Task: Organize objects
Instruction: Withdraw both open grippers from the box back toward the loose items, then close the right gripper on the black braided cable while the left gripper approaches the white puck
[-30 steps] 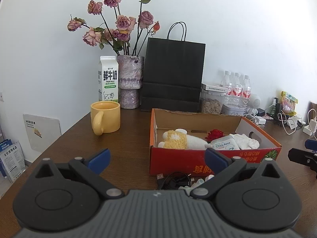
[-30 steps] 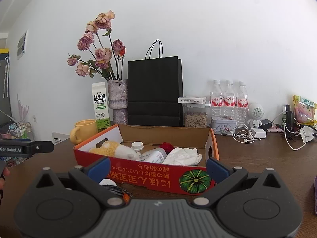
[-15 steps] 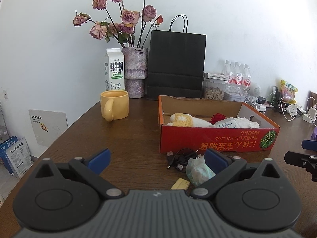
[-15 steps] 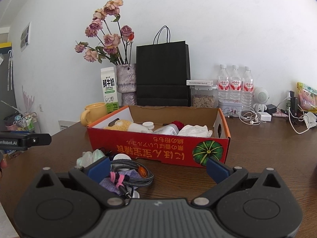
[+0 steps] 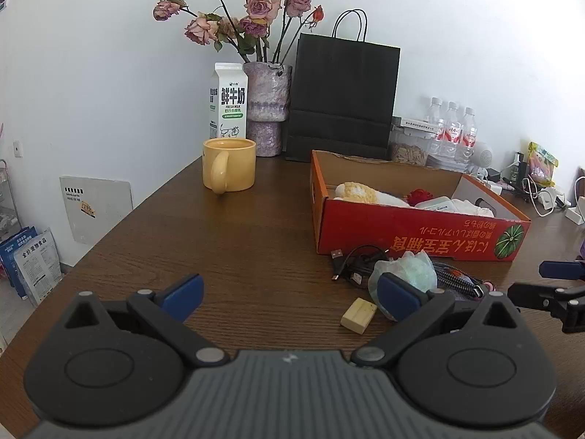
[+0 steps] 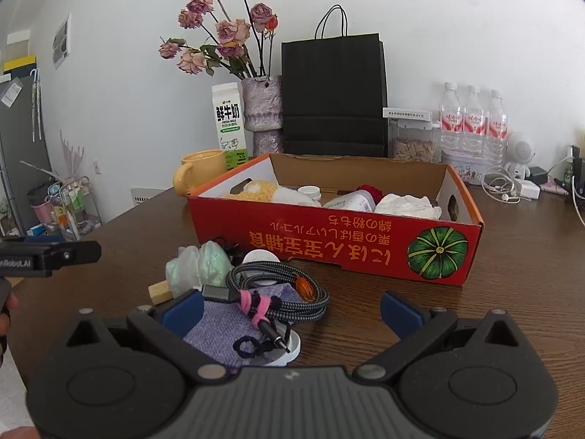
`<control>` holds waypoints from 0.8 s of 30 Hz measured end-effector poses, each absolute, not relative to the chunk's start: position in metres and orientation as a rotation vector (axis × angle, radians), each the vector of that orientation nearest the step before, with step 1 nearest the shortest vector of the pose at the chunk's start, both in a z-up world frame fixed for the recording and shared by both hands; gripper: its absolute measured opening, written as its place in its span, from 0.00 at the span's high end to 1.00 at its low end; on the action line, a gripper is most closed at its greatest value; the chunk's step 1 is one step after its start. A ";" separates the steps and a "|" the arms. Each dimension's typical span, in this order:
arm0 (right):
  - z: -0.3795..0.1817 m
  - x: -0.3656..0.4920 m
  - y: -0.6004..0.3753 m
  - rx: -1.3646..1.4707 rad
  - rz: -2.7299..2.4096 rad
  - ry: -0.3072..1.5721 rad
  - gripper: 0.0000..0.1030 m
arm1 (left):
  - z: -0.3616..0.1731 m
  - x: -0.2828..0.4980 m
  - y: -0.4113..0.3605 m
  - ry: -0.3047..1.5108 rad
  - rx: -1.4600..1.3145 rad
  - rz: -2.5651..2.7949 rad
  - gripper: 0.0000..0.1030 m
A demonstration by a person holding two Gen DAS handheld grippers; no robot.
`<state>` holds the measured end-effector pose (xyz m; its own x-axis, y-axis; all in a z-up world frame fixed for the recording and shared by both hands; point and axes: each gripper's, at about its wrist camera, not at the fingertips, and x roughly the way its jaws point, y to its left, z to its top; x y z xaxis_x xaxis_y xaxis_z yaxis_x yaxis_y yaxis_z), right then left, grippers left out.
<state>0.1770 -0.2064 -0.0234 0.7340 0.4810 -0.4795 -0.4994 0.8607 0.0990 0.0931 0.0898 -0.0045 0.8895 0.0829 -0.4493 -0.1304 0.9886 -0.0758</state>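
white wall and a brown wooden table [image 5: 256, 241] fill both views, with a red cardboard box [image 6: 329, 234] ahead of both claws, already holding soft toys, a bottle and cloth. the left claw [image 5: 289, 291] stands wide and empty above bare wood; a small wooden block [image 5: 359, 315] and a pale green bag [image 5: 409, 269] lie just off its right finger. the right claw [image 6: 292, 309] is also wide and empty, with a coiled braided cable [image 6: 281, 292] and a purple cloth [image 6: 226, 325] between its fingers, near the left one.

risks, as i judge them: the cable rests partly on a white lid [image 6: 289, 347] and the cloth, so closing on it could drag those along or catch only one loop and let the coil spill open. the thin black cord [image 5: 351, 261] in front of the box may snag too.

what sits under the cloth is hidden, the box floor is mostly out of sight, and the claw bodies block the nearest strip of table.
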 end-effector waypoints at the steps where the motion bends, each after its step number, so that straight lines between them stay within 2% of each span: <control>1: -0.022 0.183 -0.207 -0.023 0.539 0.527 0.00 | -0.005 0.094 0.090 0.465 -0.106 0.114 0.00; 9: -0.024 0.244 -0.190 0.044 0.590 0.698 0.00 | -0.007 0.096 0.091 0.481 -0.114 0.132 0.00; 14: -0.047 0.267 -0.173 0.044 0.607 0.818 0.00 | -0.008 0.099 0.091 0.493 -0.106 0.141 0.00; 20: -0.054 0.260 -0.164 -0.016 0.630 0.787 0.00 | -0.011 0.104 0.090 0.508 -0.108 0.161 0.00; 21: -0.055 0.258 -0.163 -0.030 0.637 0.776 0.04 | -0.011 0.104 0.089 0.511 -0.108 0.161 0.00; 24: -0.054 0.250 -0.163 -0.051 0.675 0.741 0.32 | -0.012 0.107 0.085 0.519 -0.100 0.159 0.00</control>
<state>0.2502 -0.1630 -0.0536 0.5384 0.5496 -0.6388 -0.5843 0.7897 0.1870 0.1067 0.0851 -0.0124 0.8564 0.1256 -0.5008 -0.1764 0.9828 -0.0552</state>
